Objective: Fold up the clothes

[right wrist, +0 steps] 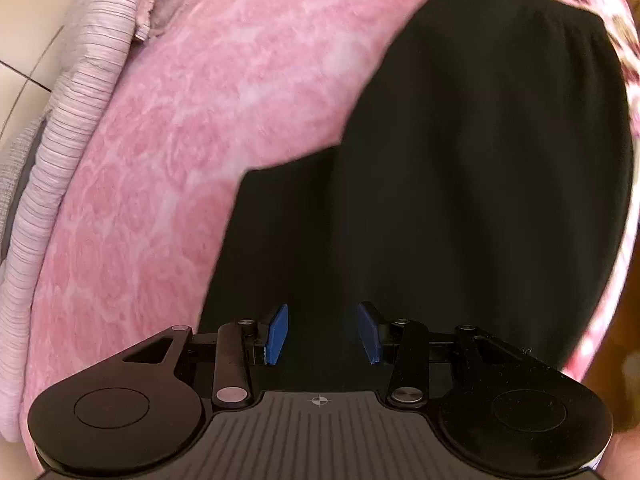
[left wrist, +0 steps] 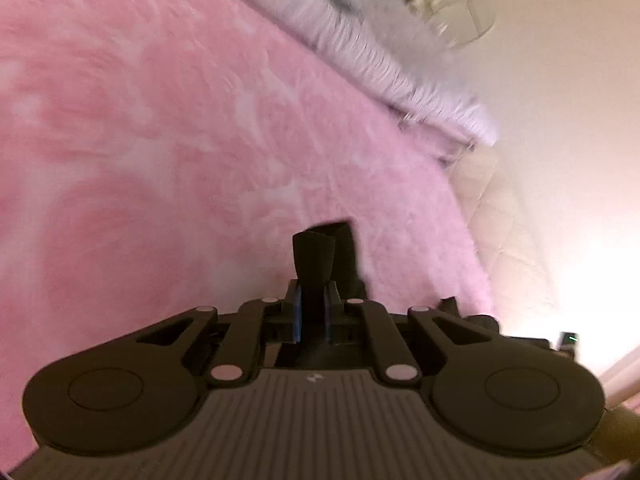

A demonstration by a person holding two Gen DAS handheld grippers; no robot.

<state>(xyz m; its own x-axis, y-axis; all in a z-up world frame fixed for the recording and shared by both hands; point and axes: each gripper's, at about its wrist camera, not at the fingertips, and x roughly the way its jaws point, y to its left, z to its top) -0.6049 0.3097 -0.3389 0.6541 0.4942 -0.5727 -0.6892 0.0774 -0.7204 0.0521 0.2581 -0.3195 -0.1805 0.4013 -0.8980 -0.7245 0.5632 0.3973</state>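
**Remote:** Right, from my left gripper (left wrist: 314, 312) outward: its jaws are pinched on a bunched tuft of the black garment (left wrist: 324, 252), which sticks up between the blue pads (left wrist: 297, 312). My right gripper (right wrist: 323, 334) stands spread, with nothing pressed between its pads; it hangs over the same black garment (right wrist: 460, 168).

**Partner:** How will it handle?

**Remote:** Soft and light, I judge. It is limp cloth that bunches in a pinch and will sag wherever it isn't held. It looks smooth, so a thin pinch may slip. I'd take the right side at an edge or corner, not mid-panel.

**Partner:** And its look?

**Remote:** Plain matte black with faint gathers towards the far end, lying mostly flat on the pink blanket (right wrist: 168, 152) of the bed. A ribbed pale-pink cloth (right wrist: 72, 128) lies along the blanket's edge.
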